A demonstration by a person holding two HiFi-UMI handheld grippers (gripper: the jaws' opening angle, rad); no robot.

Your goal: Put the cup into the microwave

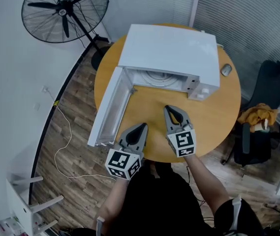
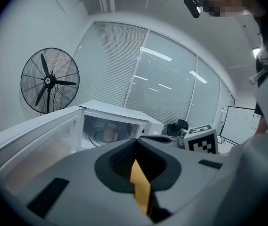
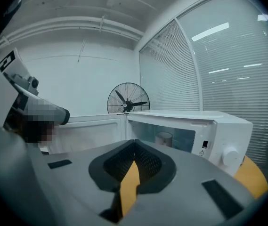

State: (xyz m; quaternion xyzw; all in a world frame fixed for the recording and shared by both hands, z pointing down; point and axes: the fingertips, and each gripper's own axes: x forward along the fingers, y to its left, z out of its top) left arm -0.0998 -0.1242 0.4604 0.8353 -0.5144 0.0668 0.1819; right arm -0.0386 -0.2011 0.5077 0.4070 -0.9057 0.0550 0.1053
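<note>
Head view, with both gripper views. The cup (image 2: 110, 132) stood upright on the turntable inside the microwave (image 1: 171, 50), towards the middle of the cavity and apart from its walls. It showed in both gripper views but was hidden from the head view by the oven's top.

I held the left hand-held gripper (image 1: 140, 127) and the right hand-held gripper (image 1: 171, 108) over the near part of the round tabletop (image 1: 213, 117), side by side. Both pointed towards the oven and were well apart from it. Each had its jaws brought together with nothing between them; only the yellow tabletop showed through the slot behind the tips.

The door (image 1: 109, 109) hung fully open to the left, reaching towards the near edge.

I judged the placing step complete, since the cup was in and released. What I took to remain was shutting the door. That would call for the left hand-held gripper to get round to the door's outer face, near its free edge, and push it in an arc towards the oven front. The right one would have to stay clear of the opening.
</note>
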